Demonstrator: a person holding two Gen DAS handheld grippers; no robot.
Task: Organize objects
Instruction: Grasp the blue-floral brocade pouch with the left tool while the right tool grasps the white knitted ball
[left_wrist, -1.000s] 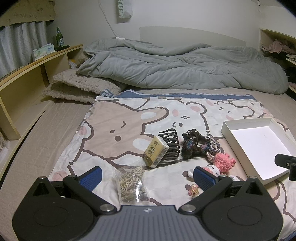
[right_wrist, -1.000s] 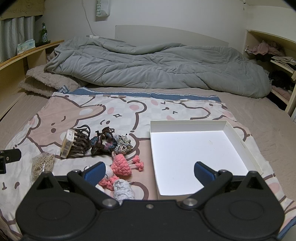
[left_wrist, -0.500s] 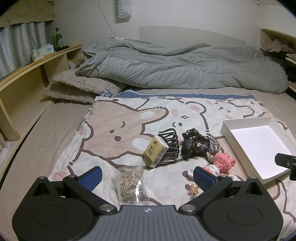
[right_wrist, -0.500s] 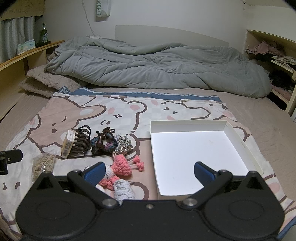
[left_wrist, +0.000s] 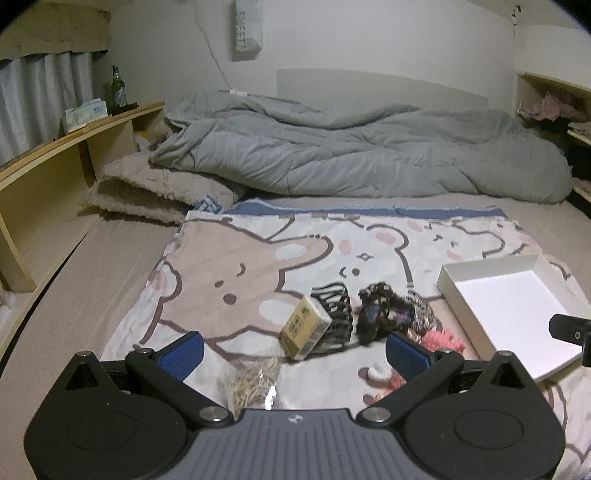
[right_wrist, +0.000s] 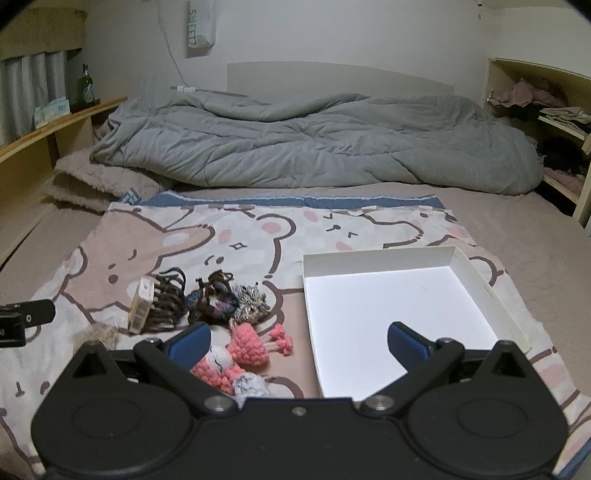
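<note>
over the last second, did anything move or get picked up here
The left gripper eased forward and lower toward the yellow box and bag of rubber bands; its view now sits closer to them. Nothing was grasped or released. The right gripper barely moved, both remain open, and the white tray and hair accessories lie where they were.

The left claw has a matte black body, a grey ribbed centre plate with a small white logo at twelve o'clock, silver pivot screws and blue ribbed fingertips. The right claw is all black, with matching blue pads.
</note>
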